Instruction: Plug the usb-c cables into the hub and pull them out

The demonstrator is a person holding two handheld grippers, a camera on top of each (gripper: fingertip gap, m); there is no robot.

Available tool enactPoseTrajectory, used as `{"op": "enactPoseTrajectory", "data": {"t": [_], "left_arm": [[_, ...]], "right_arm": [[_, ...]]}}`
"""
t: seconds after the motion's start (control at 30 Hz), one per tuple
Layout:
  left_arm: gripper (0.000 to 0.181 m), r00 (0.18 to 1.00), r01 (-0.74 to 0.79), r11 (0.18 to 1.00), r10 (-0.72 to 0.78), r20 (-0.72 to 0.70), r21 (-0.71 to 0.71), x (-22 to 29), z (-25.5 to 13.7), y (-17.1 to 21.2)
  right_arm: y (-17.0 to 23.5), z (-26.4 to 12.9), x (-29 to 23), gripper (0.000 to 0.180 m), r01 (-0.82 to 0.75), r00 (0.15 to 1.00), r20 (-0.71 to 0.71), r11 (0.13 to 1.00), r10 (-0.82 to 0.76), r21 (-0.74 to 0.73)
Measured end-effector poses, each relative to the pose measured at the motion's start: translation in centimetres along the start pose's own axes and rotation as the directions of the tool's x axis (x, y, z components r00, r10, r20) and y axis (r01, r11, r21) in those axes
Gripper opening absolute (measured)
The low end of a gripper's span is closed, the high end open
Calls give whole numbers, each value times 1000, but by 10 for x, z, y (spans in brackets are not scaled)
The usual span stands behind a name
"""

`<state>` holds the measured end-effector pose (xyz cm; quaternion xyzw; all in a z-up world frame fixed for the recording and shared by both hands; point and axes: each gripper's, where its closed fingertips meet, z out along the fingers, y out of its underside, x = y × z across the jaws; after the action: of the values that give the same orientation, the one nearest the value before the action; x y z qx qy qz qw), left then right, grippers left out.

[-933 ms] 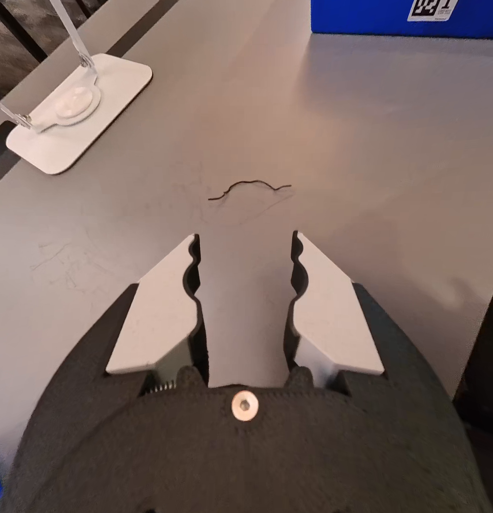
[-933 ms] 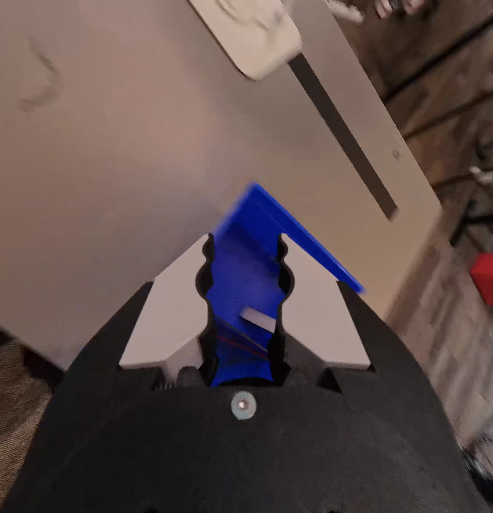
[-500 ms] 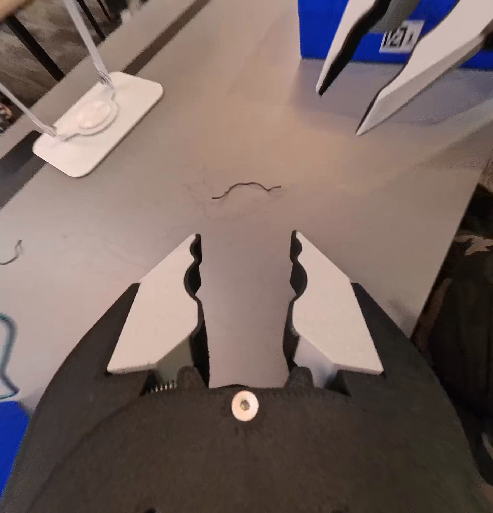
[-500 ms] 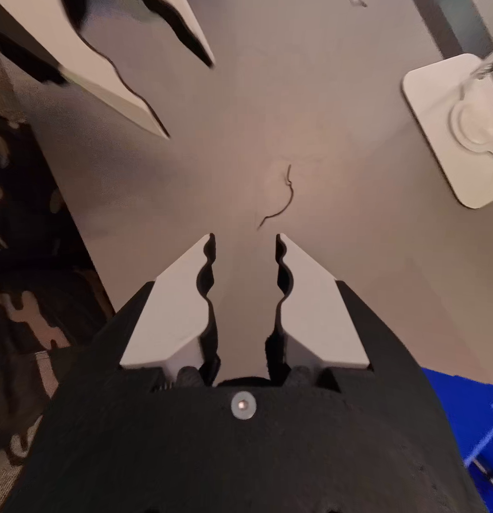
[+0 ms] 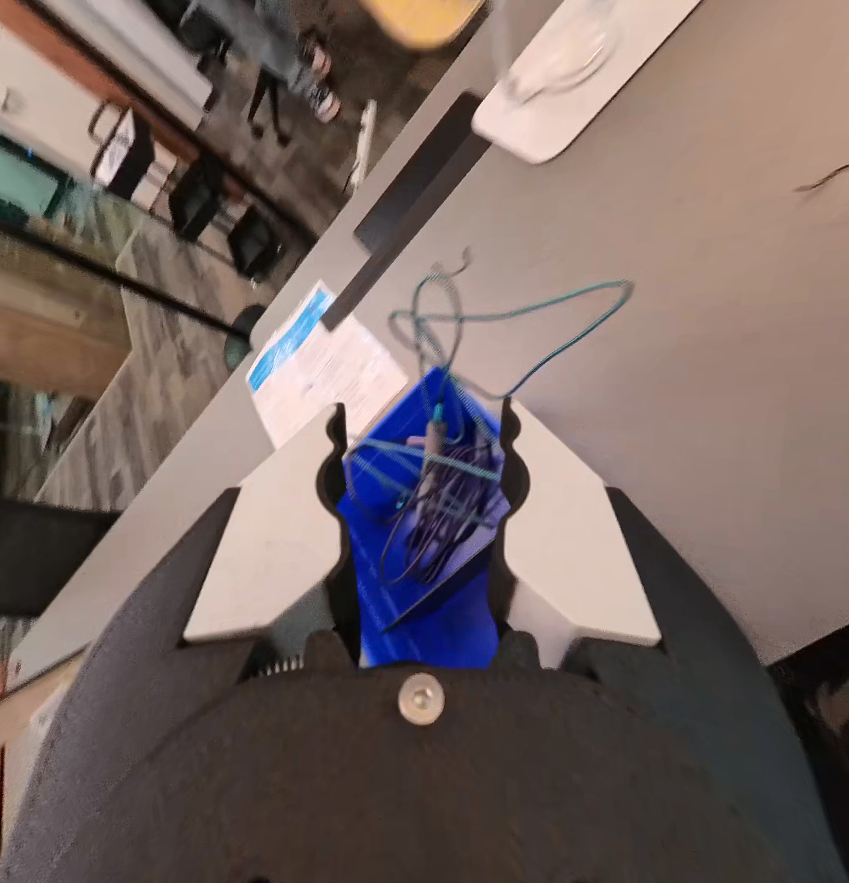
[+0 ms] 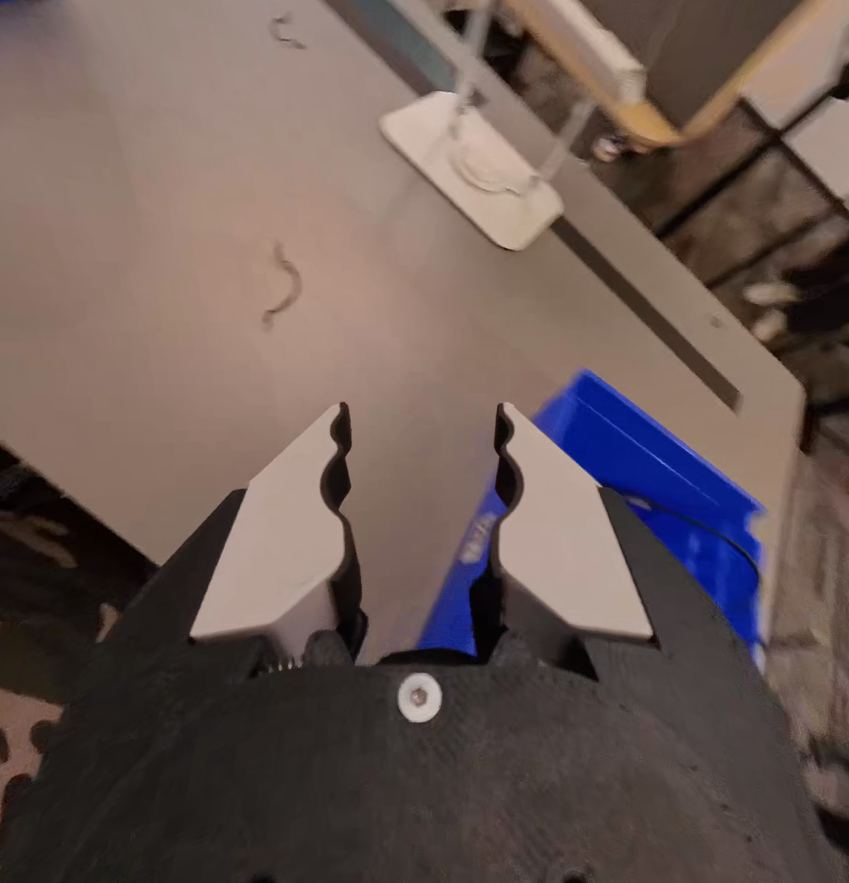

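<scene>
Both empty: left gripper [image 5: 422,411] jaws apart over a blue bin [image 5: 413,616] of tangled cables [image 5: 441,501], right gripper [image 6: 421,412] jaws apart above grey table [image 6: 126,191], second blue bin [image 6: 652,458] just beside.

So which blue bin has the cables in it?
The blue bin under the left claw: dark and teal cables are piled inside, one teal loop spilling onto the table. The bin beside the right claw shows no cables.
</scene>
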<state>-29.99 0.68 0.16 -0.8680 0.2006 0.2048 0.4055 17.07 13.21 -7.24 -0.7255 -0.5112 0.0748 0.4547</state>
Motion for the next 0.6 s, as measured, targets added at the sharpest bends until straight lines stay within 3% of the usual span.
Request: {"op": "enactPoseTrajectory", "data": {"t": [0.13,0.27,0.4,0.6], "left_arm": [[69,992,124,983,-124,7,-133,-33,4,69],[82,957,282,928,-290,3,-242,-35,11,147],[94,901,412,855,-434,1,-315,-25,19,208],[95,851,487,788,-525,2,-376,-11,27,256]], "right_arm": [[45,-60,90,67,-196,947,-255,980,197,29],[126,-106,161,72,-342,835,-470,939,285,-39],[192,-110,193,72,-459,781,-512,885,358,-81],[254,-91,206,82,-538,768,-501,826,399,-166]]}}
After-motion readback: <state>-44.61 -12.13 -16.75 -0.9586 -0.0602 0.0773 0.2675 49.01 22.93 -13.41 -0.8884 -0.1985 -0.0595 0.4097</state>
